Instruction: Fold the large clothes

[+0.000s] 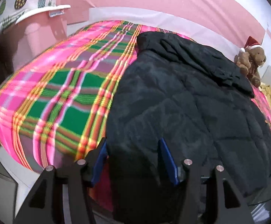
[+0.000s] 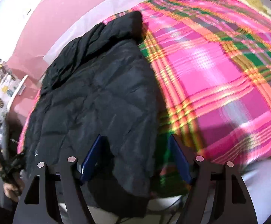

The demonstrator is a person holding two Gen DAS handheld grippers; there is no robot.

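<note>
So the black puffer jacket is lying lengthwise on the bed, on top of a loud pink and green plaid blanket, with its hood end away from the person and its bottom hem hanging a bit over the near edge of the bed. Looks like a sleeve or side panel is already flipped onto the body up near the top, so my guess is we're mid-fold, about to grab the hem.

Left gripper has its fingers spread apart, straddling the jacket's near left corner but not pinching it. Right gripper is also spread wide, with the jacket's near right corner sitting between its fingers; nothing clamped there either.

Next move, I'd say: close both on the hem corners, then lift and carry the bottom up toward the hood. Puffy fabric, so it'll want a deep bite or it slips.

Room-wise, there's lots of bare blanket on both sides. A teddy bear sits at the far corner, well apart from the jacket.
</note>
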